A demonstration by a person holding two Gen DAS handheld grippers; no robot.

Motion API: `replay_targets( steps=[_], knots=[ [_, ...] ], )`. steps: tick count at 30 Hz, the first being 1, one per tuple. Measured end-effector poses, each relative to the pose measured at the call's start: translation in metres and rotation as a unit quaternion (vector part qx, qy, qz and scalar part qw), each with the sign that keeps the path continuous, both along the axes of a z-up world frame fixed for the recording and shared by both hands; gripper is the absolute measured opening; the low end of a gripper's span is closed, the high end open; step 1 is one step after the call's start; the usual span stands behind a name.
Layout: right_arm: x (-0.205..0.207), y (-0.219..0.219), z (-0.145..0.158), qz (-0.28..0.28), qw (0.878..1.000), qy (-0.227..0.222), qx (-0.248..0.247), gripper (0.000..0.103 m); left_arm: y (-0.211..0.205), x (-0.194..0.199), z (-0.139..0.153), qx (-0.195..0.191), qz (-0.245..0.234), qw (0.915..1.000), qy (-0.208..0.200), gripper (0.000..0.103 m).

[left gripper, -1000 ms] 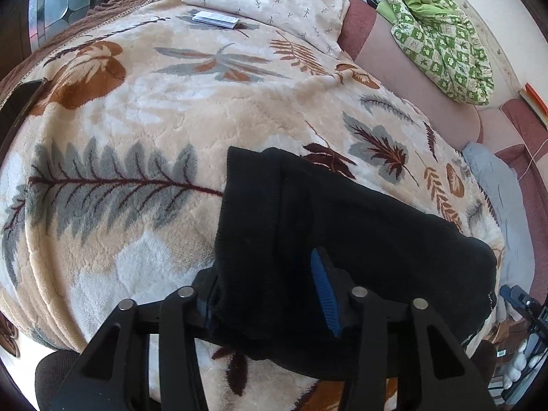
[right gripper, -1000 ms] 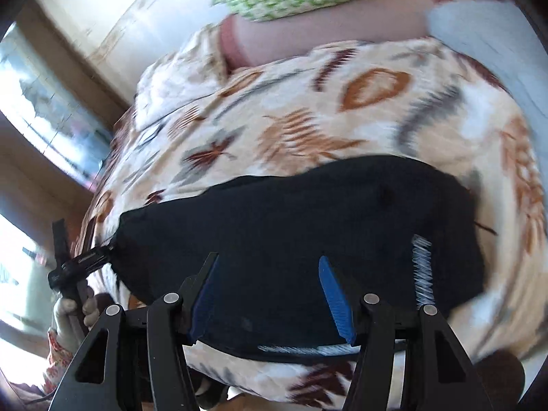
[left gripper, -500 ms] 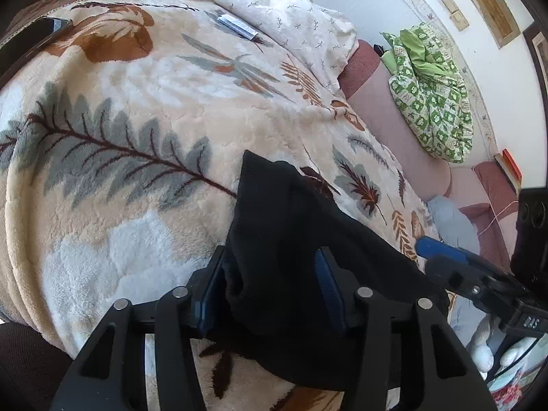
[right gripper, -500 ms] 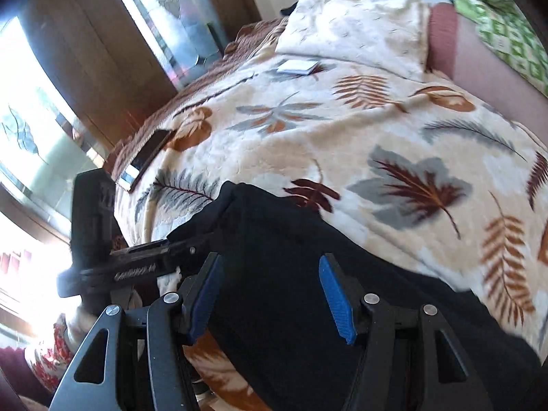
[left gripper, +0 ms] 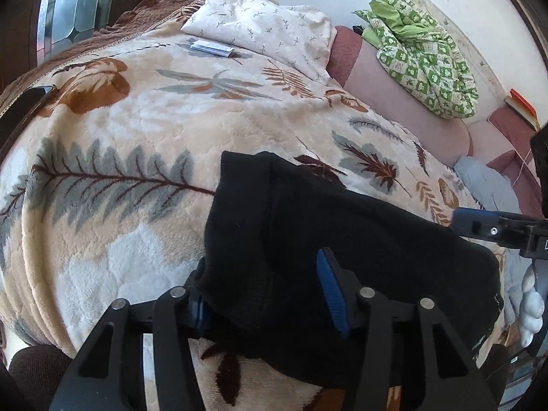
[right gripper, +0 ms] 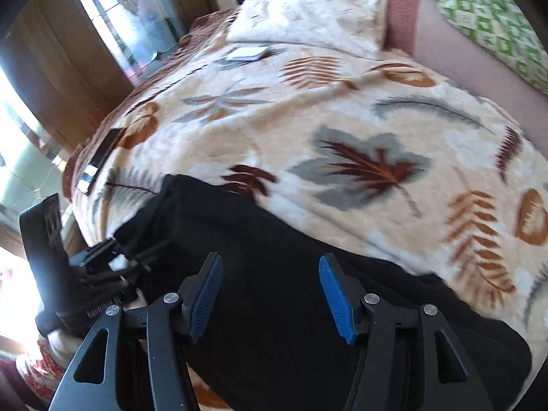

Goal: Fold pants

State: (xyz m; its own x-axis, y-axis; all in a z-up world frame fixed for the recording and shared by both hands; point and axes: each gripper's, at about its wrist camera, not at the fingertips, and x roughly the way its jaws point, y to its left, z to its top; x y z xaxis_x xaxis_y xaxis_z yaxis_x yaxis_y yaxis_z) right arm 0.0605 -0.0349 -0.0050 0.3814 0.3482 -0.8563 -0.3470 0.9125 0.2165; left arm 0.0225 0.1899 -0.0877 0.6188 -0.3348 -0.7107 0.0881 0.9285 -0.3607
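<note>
Both grippers over pants on bed: left gripper fingers spread around fold edge, no pinch; right gripper fingers spread, empty. Smooth top layer flat before next fold imo.

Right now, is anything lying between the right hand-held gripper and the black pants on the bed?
Nothing visible. The right hand-held gripper hangs directly over the pants with its jaws apart and only dark cloth below. The left hand-held gripper is off at the pants' other end, with cloth between its jaws.
</note>
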Motion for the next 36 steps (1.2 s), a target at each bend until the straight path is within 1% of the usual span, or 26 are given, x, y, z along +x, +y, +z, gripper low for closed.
replay_targets(
  steps=[2,3,5,6,7,9,12,15,16,17,18,19,20,22,23,24,25,26,27,28,29,31,32,34,35,36],
  knots=[
    [-0.011,-0.043,0.006,-0.040,0.999,-0.006,-0.008,0.063,0.004,0.001,-0.002,-0.011,0.001,0.9999,0.001,0.053],
    [-0.019,-0.076,0.008,-0.075,0.997,-0.005,-0.014,0.063,0.005,0.001,-0.002,-0.016,0.002,0.9999,0.000,0.053],
    [-0.031,-0.132,0.010,-0.137,0.990,-0.001,-0.022,0.063,0.003,0.001,-0.003,-0.018,-0.004,0.9998,-0.004,0.063],
    [-0.037,-0.162,0.011,-0.173,0.985,0.003,-0.027,0.063,0.002,0.000,-0.002,-0.016,-0.008,0.9998,-0.007,0.069],
    [-0.046,-0.196,0.012,-0.212,0.977,0.004,-0.035,0.063,-0.003,0.000,-0.002,-0.005,-0.012,0.9999,-0.011,0.073],
    [-0.062,-0.249,0.008,-0.265,0.963,0.011,-0.045,0.064,-0.013,-0.001,-0.002,0.023,-0.020,0.9994,-0.017,0.078],
    [-0.075,-0.297,-0.008,-0.306,0.951,0.029,-0.036,0.064,-0.024,-0.003,-0.003,0.056,-0.026,0.9978,-0.022,0.079],
    [-0.079,-0.319,-0.029,-0.321,0.946,0.046,0.002,0.065,-0.024,-0.003,-0.003,0.058,-0.027,0.9977,-0.022,0.081],
    [-0.078,-0.321,-0.038,-0.318,0.946,0.054,0.013,0.067,-0.023,-0.002,-0.003,0.055,-0.027,0.9979,-0.021,0.083],
    [-0.076,-0.321,-0.045,-0.316,0.947,0.061,0.010,0.070,-0.022,-0.002,-0.003,0.051,-0.029,0.9981,-0.020,0.084],
    [-0.075,-0.322,-0.052,-0.313,0.948,0.062,0.009,0.073,-0.022,-0.001,-0.003,0.048,-0.031,0.9982,-0.019,0.086],
    [-0.075,-0.320,-0.057,-0.311,0.949,0.059,0.009,0.078,-0.023,-0.001,-0.003,0.047,-0.032,0.9982,-0.018,0.087],
    [-0.075,-0.320,-0.061,-0.310,0.949,0.059,0.010,0.082,-0.024,0.000,-0.003,0.050,-0.032,0.9981,-0.017,0.087],
    [-0.077,-0.321,-0.072,-0.313,0.946,0.072,0.032,0.083,-0.031,0.000,-0.003,0.071,-0.034,0.9968,-0.015,0.086],
    [-0.078,-0.319,-0.073,-0.313,0.947,0.070,0.033,0.073,-0.035,0.000,-0.003,0.089,-0.032,0.9954,-0.014,0.084],
    [-0.080,-0.315,-0.069,-0.305,0.950,0.063,0.032,0.067,-0.038,-0.001,-0.002,0.109,-0.025,0.9936,-0.013,0.075],
    [-0.082,-0.314,-0.063,-0.305,0.950,0.054,0.032,0.053,-0.039,-0.001,-0.002,0.120,-0.018,0.9925,-0.013,0.066],
    [-0.085,-0.314,-0.056,-0.305,0.950,0.044,0.042,0.037,-0.037,-0.001,-0.001,0.119,-0.014,0.9928,-0.013,0.063],
    [-0.086,-0.315,-0.049,-0.305,0.950,0.038,0.053,0.030,-0.034,0.000,0.000,0.112,-0.008,0.9936,-0.010,0.055],
    [-0.087,-0.318,-0.040,-0.305,0.949,0.031,0.074,0.023,-0.030,0.002,0.001,0.102,-0.001,0.9948,-0.006,0.051],
    [-0.088,-0.320,-0.034,-0.310,0.947,0.025,0.083,0.022,-0.025,0.004,0.002,0.089,0.006,0.9960,-0.001,0.050],
    [-0.087,-0.323,-0.020,-0.317,0.946,0.005,0.075,0.018,-0.022,0.007,0.004,0.074,0.015,0.9972,0.006,0.045],
    [-0.086,-0.325,-0.015,-0.321,0.944,-0.003,0.070,0.016,-0.022,0.009,0.004,0.069,0.018,0.9974,0.007,0.045],
    [-0.081,-0.331,-0.006,-0.333,0.941,-0.014,0.056,0.013,-0.027,0.011,0.005,0.066,0.019,0.9976,0.008,0.045],
    [-0.079,-0.335,-0.004,-0.336,0.940,-0.013,0.052,0.009,-0.030,0.012,0.005,0.067,0.018,0.9975,0.008,0.045],
    [-0.077,-0.337,-0.004,-0.337,0.940,-0.011,0.049,0.009,-0.033,0.013,0.006,0.071,0.016,0.9973,0.007,0.045]
  ],
)
